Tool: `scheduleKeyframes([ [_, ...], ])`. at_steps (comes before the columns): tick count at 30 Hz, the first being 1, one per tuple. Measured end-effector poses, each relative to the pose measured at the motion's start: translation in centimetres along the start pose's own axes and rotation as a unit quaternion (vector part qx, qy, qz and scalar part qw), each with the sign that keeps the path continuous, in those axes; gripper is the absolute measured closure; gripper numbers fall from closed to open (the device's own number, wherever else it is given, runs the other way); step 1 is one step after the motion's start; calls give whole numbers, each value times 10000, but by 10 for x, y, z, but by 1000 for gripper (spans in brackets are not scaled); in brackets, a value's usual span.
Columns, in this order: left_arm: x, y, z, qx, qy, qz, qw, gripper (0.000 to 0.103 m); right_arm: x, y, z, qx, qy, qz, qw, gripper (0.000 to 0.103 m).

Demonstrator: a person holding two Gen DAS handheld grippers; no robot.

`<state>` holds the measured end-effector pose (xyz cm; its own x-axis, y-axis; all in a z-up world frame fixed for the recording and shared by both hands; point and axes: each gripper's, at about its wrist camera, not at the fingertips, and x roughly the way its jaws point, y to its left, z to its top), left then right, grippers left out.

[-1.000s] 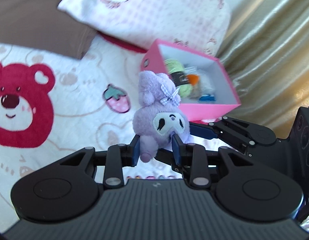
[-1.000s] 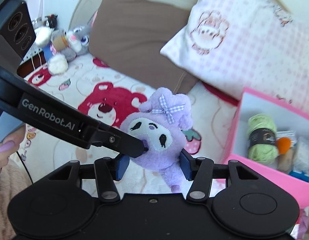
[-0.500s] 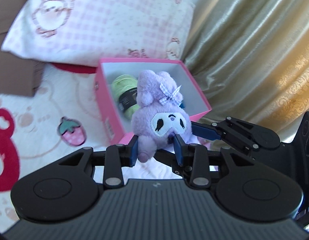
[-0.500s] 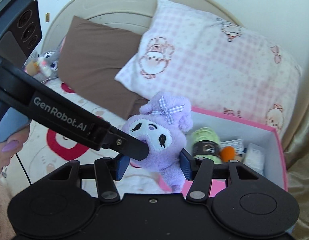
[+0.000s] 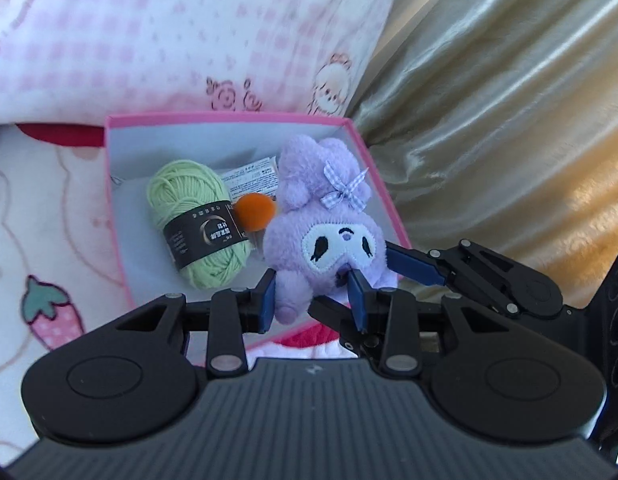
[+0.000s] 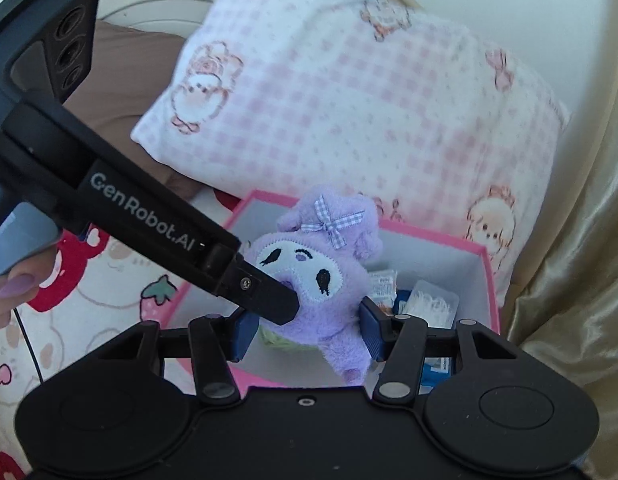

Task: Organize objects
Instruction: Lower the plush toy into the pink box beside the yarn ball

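Above the pink box (image 5: 237, 120) I have both grippers angled down, left gripper (image 5: 311, 300) and right gripper (image 6: 305, 330) each clamped on the purple plush (image 5: 329, 240); left jaws just eased slightly wider.

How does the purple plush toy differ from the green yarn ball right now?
The purple plush toy is held up over the pink box, clamped by both the left gripper and the right gripper; the green yarn ball lies loose on the box floor. The plush has a stitched face and a checked bow; the yarn wears a black paper band. The plush is fuzzy, the yarn is wound in strands. Both are soft.
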<state>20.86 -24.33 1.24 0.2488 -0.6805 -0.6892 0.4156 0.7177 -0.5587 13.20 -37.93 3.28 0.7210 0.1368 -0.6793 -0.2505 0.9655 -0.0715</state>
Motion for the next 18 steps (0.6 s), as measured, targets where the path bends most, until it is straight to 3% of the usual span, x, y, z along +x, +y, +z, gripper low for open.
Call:
scheduleKeyframes([
  [7,52,28,1,-544,388,78,9977,68,50,-33,-18,662,584,453,9951,44],
  [11,63,41,-1,-822,502,13,9953,67,62,-35,-25,500,778,608,9939,44],
  [15,72,37,-1,-679,583,89,9959,65,68,-41,-28,215,910,731,9929,44],
  [18,73,37,1,-664,561,253,9959,55,74,-45,-25,115,945,869,9917,44],
])
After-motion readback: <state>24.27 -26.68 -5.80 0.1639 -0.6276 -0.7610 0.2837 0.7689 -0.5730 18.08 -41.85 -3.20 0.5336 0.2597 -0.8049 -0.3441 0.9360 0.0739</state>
